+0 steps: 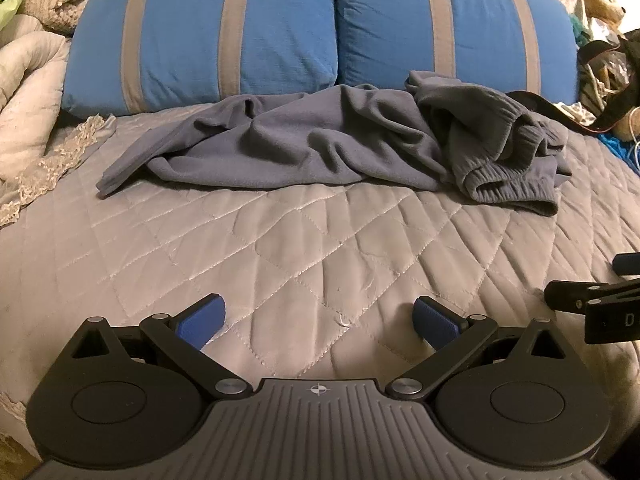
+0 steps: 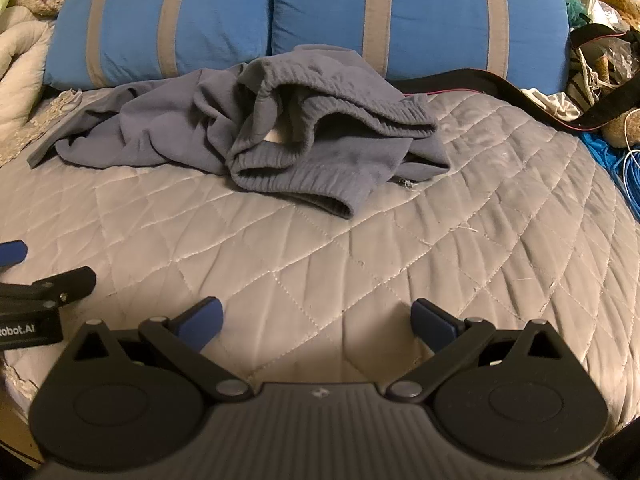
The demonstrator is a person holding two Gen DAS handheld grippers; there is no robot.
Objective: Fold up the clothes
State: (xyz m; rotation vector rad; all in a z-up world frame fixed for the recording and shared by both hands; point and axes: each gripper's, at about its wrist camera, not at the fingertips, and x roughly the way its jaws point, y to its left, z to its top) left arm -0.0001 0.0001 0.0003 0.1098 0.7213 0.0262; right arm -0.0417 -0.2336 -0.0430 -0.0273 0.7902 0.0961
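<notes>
A: From the left wrist view, what lies ahead?

B: A grey quilted bedspread (image 1: pixel 320 248) with a crumpled pair of grey sweatpants (image 1: pixel 328 140) lying across it, up against two blue pillows with grey stripes (image 1: pixel 320 28). The elastic waistband (image 1: pixel 508 168) bunches toward the right end; a leg trails out to the left.

A: And the left gripper (image 1: pixel 320 322)?

B: Its blue-padded fingers (image 1: pixel 204 324) stand wide apart with only bare quilt between them. It hovers at the near part of the bed, well short of the sweatpants. At the right edge the black frame of the right gripper (image 1: pixel 592 304) shows, just beside it.

A: Anything else?

B: A lace-trimmed cream blanket (image 1: pixel 36 120) heaped on the left, and a stuffed bear (image 1: pixel 600 4) with a black strap (image 1: pixel 560 112) on the far right.

A: Now the right wrist view.

B: Same sweatpants (image 2: pixel 256 136), with the waistband (image 2: pixel 320 120) gaping open toward the camera. The right gripper (image 2: pixel 318 322) has its fingers (image 2: pixel 434 320) spread fully, nothing between them, the garment well ahead. The left gripper (image 2: pixel 44 284) pokes in at the left edge. The black strap (image 2: pixel 500 84) runs along the pillow's (image 2: pixel 420 12) base, and blue cord (image 2: pixel 628 176) tangles at the right.
</notes>
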